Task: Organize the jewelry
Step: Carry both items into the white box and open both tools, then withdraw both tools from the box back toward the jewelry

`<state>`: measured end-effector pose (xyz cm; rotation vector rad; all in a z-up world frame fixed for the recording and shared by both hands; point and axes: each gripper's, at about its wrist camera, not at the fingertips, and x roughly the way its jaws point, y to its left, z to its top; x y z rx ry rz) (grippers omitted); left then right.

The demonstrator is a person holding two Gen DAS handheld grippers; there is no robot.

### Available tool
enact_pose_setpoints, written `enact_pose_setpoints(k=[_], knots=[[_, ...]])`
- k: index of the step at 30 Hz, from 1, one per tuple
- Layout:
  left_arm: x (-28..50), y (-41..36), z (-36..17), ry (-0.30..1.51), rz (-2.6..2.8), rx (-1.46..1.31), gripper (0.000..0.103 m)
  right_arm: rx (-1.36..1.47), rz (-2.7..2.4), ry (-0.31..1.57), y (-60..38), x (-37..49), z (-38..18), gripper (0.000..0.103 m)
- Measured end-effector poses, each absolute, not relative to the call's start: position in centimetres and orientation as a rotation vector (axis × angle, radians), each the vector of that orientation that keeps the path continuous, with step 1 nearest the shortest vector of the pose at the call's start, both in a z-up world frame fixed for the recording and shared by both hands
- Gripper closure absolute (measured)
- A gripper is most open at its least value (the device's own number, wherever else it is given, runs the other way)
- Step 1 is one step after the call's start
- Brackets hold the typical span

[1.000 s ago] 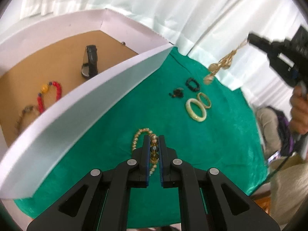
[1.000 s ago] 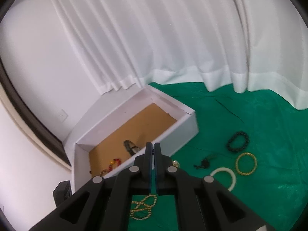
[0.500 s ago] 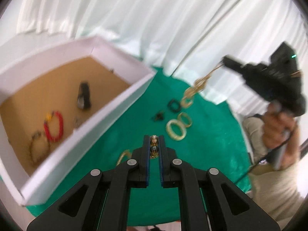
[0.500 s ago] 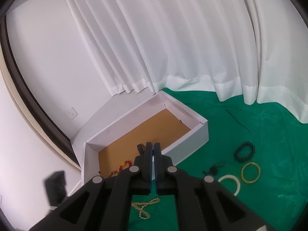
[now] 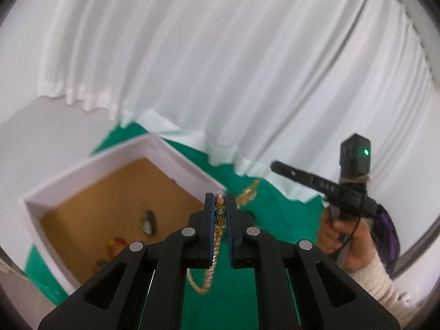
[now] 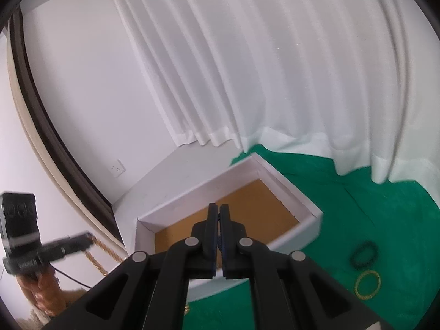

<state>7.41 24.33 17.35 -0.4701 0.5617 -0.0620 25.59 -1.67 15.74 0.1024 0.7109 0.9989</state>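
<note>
left gripper (image 5: 220, 202) pinches gold beaded bracelet (image 5: 211, 264) | right gripper (image 6: 219, 211) pinches gold chain (image 5: 249, 194)

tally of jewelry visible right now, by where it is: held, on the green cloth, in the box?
Held: 2 — gold bead strand in left gripper; gold chain hanging from right gripper.
On green cloth: 2 — black bead bracelet, gold bangle.
In white box: about 3 — dark watch, two blurred pieces.
Total: about 7.

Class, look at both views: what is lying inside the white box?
In the white box, on its brown floor, lie a dark watch-like piece and red beads, both blurred. The left gripper hides the near corner.
</note>
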Motion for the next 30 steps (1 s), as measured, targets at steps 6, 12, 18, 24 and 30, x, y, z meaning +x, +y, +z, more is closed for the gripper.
enact_pose_setpoints(k=[6,12,18,24,30], knots=[[10.5,29.2,15.0,0.598,0.055,-0.464,0.098,0.068,1.021,0.739,3.2,28.2,14.5,0.101],[14.8,33.9,7.4,0.708,0.180,-0.489,0.098,0.001,0.986,0.835,8.0,32.1,9.2,0.101],[18.1,37.4,-1.0,0.858,0.278,-0.530,0.097,-0.090,0.905,0.986,11.3,35.1,1.7,0.098],[15.5,39.5,-0.4,0.822,0.380,-0.564,0.057,-0.055,0.833,0.983,10.1,35.4,1.9,0.089],[11.1,35.8,5.5,0.691,0.361,-0.474,0.030,-0.012,0.827,0.783,6.0,31.8,8.4,0.040]])
